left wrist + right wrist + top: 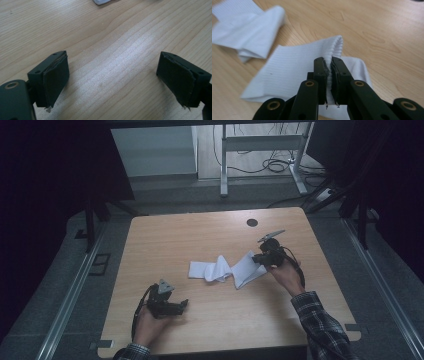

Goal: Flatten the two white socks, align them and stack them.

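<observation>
While pinching sock point(294, 67), right claw point(329, 65) tilted.

A wooden table point(170, 240) with a dark round hole point(252, 222); a metal desk frame point(260, 142) and cables point(277, 165) behind.

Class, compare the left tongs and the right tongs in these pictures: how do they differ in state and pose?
The left tongs stand wide open with bare wooden table between the jaws; the right tongs are shut on the ribbed edge of a white sock. The left tongs rest near the table's front, apart from the sock; the right tongs lift its end. Both have black jaws and are hand-held.
</observation>
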Motion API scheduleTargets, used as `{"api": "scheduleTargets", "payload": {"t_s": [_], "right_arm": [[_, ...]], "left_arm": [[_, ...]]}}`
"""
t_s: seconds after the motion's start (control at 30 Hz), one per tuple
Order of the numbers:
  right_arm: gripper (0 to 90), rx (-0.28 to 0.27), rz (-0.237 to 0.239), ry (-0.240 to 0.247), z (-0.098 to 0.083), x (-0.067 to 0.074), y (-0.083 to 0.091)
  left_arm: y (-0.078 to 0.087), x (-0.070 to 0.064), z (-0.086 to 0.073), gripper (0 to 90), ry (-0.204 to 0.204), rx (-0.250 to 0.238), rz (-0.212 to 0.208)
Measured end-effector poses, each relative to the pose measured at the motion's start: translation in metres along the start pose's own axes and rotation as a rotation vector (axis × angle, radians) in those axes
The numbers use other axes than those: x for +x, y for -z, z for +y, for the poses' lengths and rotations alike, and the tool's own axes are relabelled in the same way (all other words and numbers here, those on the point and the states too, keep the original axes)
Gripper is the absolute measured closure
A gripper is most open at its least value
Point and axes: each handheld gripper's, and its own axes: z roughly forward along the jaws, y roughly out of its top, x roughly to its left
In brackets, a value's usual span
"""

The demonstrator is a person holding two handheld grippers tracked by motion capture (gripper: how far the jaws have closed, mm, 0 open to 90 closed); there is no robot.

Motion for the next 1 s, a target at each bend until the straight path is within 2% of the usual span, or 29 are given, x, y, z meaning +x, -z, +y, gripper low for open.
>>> {"api": "scheduleTargets", "payload": {"t_s": [0.07, 0.13, 0.23, 0.27, 0.53, 0.7, 0.8, 0.87, 0.9, 0.97, 1.0], "right_arm": [[81.6, -0.008, 0.024, -0.017, 0.005, 0.000, 0.009], [81.6, -0.024, 0.048, -0.014, 0.011, 0.002, 0.019], [81.6, -0.033, 0.051, -0.005, 0.016, 0.006, 0.026], [81.7, -0.048, 0.059, 0.003, 0.023, 0.011, 0.035], [82.0, -0.111, 0.089, 0.022, 0.054, 0.028, 0.065], [82.2, -0.159, 0.090, 0.045, 0.071, 0.040, 0.085], [82.3, -0.208, 0.072, 0.061, 0.081, 0.043, 0.105], [82.3, -0.232, 0.046, 0.065, 0.086, 0.042, 0.121], [82.3, -0.232, 0.046, 0.065, 0.086, 0.042, 0.121], [82.3, -0.273, 0.034, 0.041, 0.088, 0.035, 0.144], [82.3, -0.280, 0.023, 0.041, 0.088, 0.032, 0.149]], "left_arm": [[0.000, 0.000, 0.000, 11.2, 0.000, 0.000, 0.000], [0.000, 0.000, 0.000, 11.1, 0.000, 0.000, 0.000], [0.000, 0.000, 0.000, 11.2, -0.004, 0.000, 0.000], [0.000, 0.000, 0.000, 11.1, -0.005, 0.000, 0.000], [0.000, 0.000, 0.000, 11.1, -0.004, 0.000, 0.000], [0.000, 0.000, 0.000, 11.2, -0.005, -0.003, 0.002], [0.000, 0.000, 0.000, 11.2, -0.005, -0.003, 0.002], [0.000, 0.000, 0.000, 11.1, 0.001, -0.003, 0.004], [0.000, 0.000, 0.000, 11.1, 0.001, -0.003, 0.004], [0.000, -0.001, 0.000, 11.1, 0.000, -0.002, 0.003], [0.000, -0.001, 0.000, 11.1, 0.001, -0.002, 0.004]]}}
